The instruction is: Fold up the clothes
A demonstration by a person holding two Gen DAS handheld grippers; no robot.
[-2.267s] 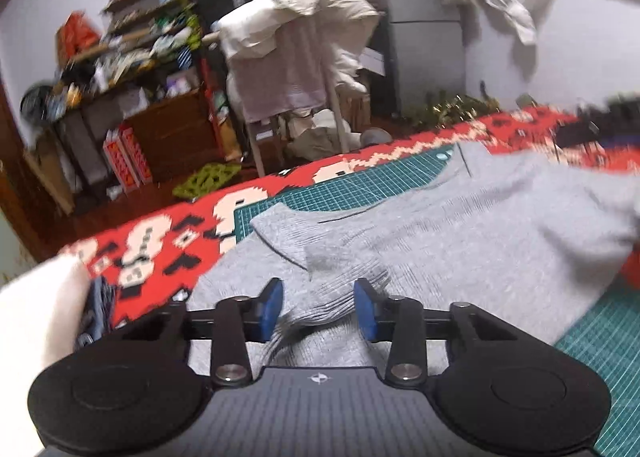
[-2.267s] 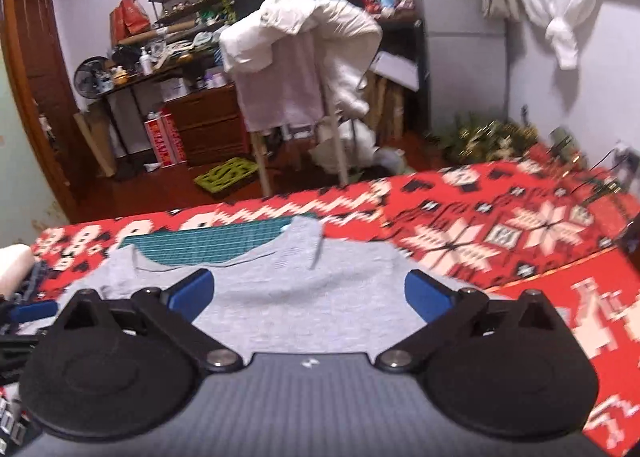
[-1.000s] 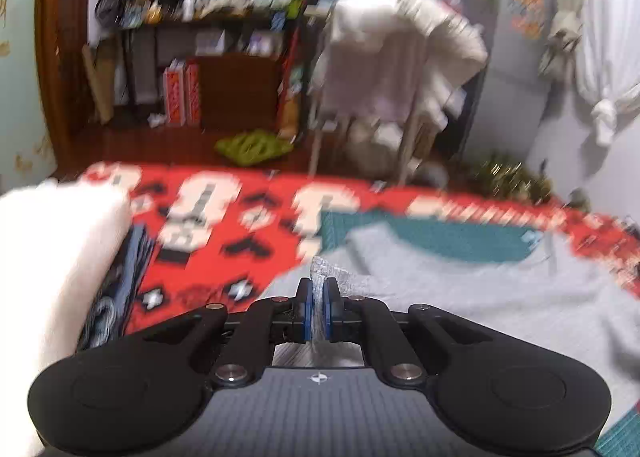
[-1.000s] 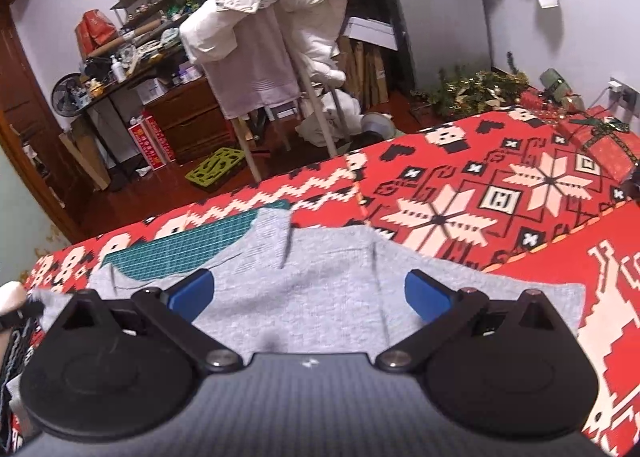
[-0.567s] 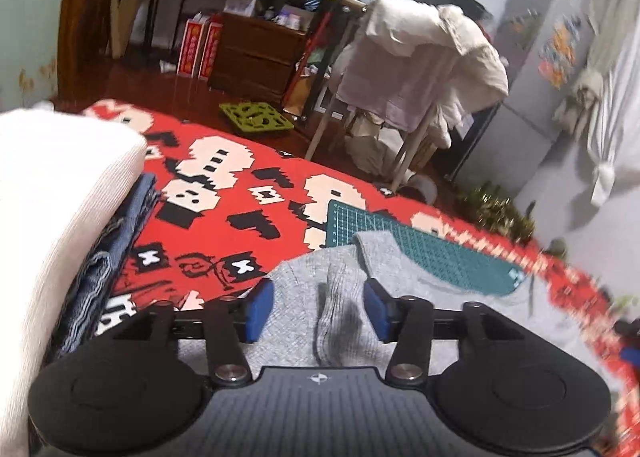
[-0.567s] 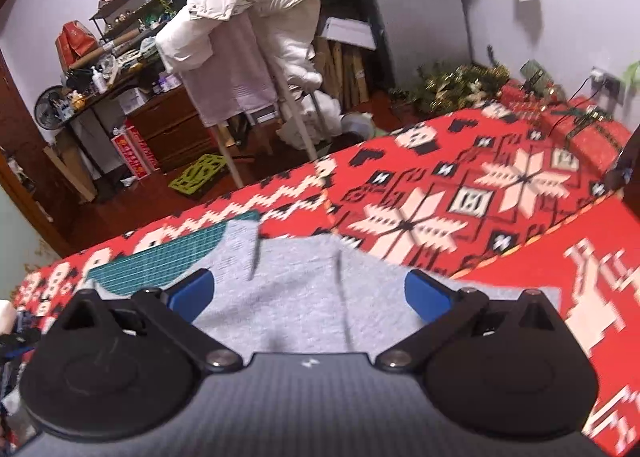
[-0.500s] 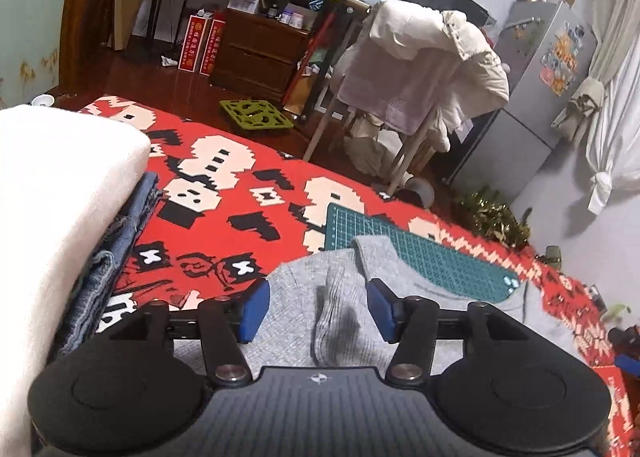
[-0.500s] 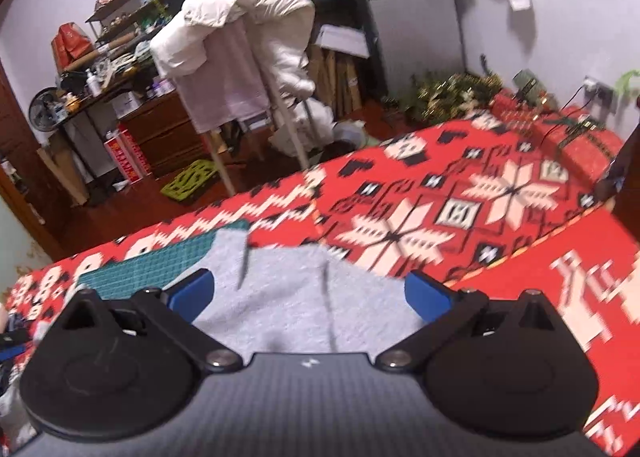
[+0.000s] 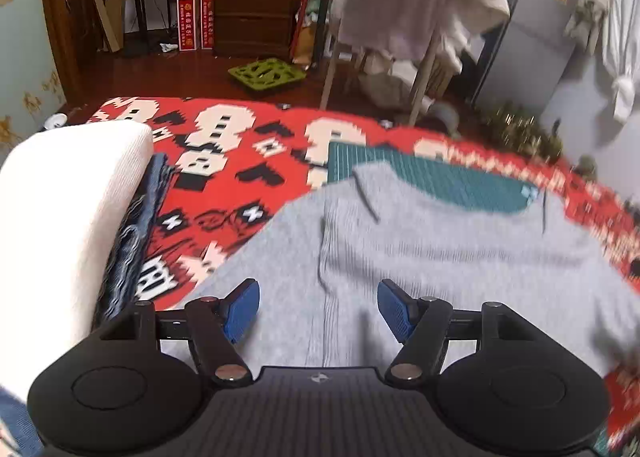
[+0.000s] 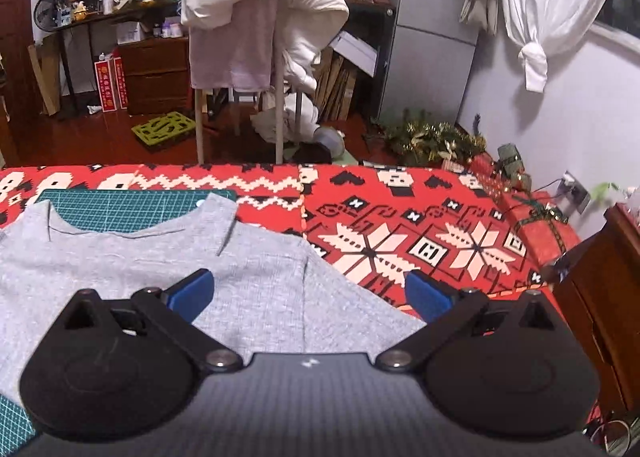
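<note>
Left hand-held gripper (image 9: 318, 311) opening above grey top (image 9: 440, 257), nothing pinched

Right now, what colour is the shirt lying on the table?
The shirt is plain light grey. The right wrist view shows it best.

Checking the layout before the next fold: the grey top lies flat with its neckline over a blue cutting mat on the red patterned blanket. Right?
Not quite: the cutting mat is green, not blue, as the right wrist view shows. The grey top does lie flat with its neckline over it on the red patterned blanket.
</note>
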